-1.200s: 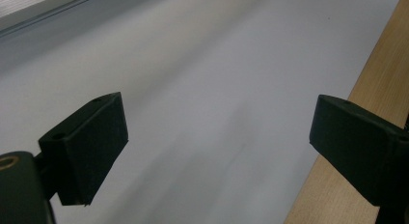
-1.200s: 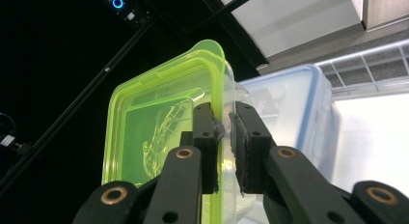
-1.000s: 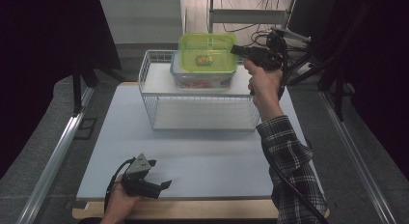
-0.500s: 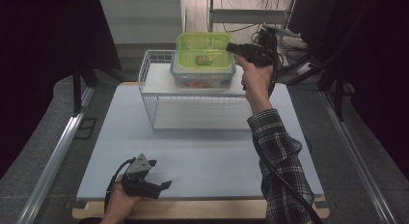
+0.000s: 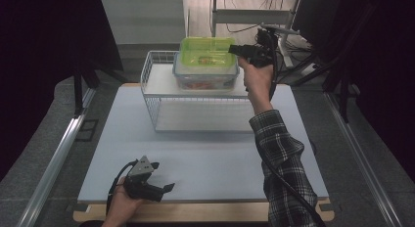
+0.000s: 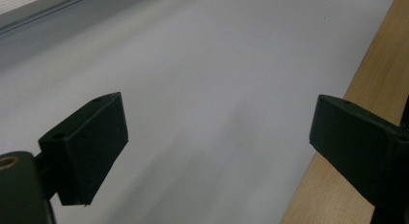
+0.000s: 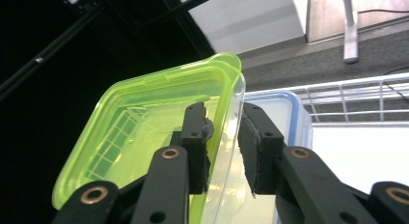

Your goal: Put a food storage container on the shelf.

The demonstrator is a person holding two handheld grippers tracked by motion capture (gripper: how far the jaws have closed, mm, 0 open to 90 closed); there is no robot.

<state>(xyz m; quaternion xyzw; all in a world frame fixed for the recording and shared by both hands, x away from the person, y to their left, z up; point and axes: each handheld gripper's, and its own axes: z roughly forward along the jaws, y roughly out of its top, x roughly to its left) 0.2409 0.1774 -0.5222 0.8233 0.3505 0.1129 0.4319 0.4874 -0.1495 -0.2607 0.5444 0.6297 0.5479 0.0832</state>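
Observation:
A clear container with a green lid (image 5: 205, 51) is held over a blue-lidded container (image 5: 205, 79) on the top shelf of a white wire rack (image 5: 151, 109). I cannot tell whether the two containers touch. My right gripper (image 5: 235, 50) reaches in from the right and is shut on the green-lidded container's right rim. In the right gripper view the jaws of the right gripper (image 7: 224, 137) pinch the rim and clear wall of the green-lidded container (image 7: 144, 122), with the blue-lidded container (image 7: 292, 108) behind. My left gripper (image 5: 164, 176) rests open at the table's front left, and between the jaws of the left gripper (image 6: 217, 132) lies only bare table.
The white table top (image 5: 220, 153) has a wooden front edge (image 6: 357, 79). The rack's lower shelf (image 5: 205, 122) is bare. Rack wires (image 7: 352, 96) run behind the containers. Cables and a metal stand (image 5: 288, 31) sit beyond the table at the back right.
My right hand has shifted slightly left over the rack with the green-lidded container still gripped. The left gripper has not moved.

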